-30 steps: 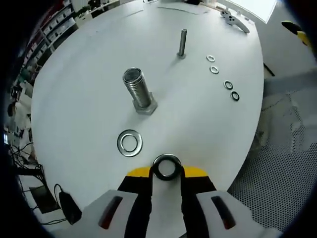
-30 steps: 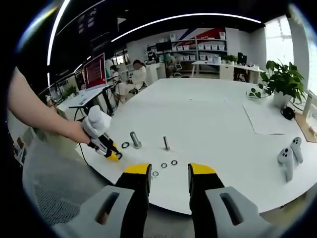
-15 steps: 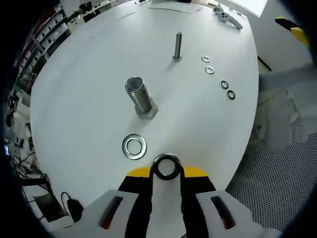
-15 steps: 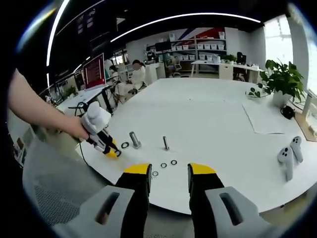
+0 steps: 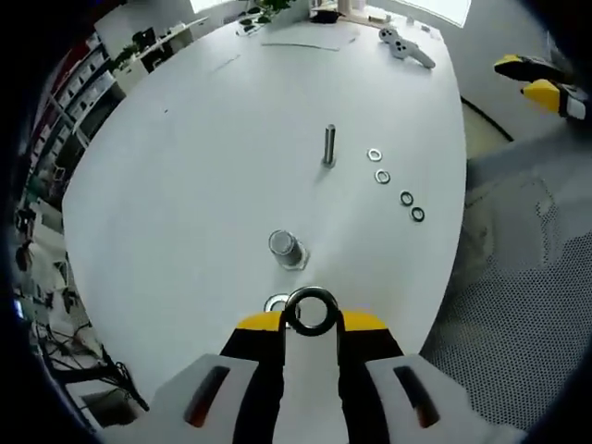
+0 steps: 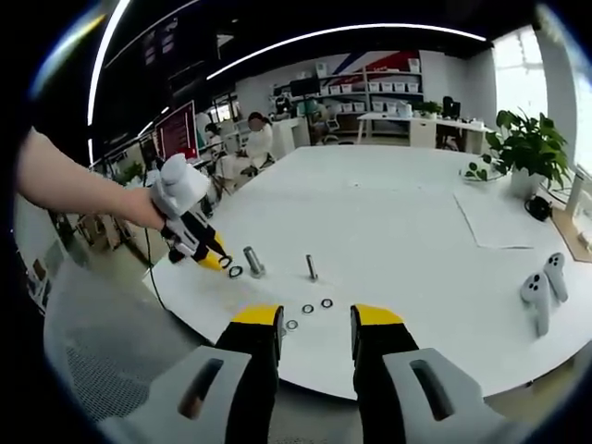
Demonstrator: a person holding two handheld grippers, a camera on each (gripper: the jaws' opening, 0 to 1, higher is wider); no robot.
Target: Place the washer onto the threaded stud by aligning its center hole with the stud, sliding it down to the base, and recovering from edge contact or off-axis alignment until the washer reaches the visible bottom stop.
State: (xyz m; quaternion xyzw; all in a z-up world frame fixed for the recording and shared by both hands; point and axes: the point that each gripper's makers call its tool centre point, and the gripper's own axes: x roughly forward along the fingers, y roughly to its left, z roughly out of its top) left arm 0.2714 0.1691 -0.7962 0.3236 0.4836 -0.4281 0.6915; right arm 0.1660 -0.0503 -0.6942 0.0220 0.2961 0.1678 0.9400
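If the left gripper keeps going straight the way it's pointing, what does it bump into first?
Probably the white table, near the flat washer lying just ahead of the left gripper, before the big stud. It points steeply down, holding a ring washer. Depth is hard to judge.

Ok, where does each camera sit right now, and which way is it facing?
Left gripper view: rides the left hand-held gripper, raised above the round white table, looking down at the large threaded stud and thin stud; a washer sits in its jaws.
Right gripper view: rides the right hand-held gripper, off the table edge, facing across it; a forearm shows.
Shared: table, both studs, small washers, left hand-held gripper.
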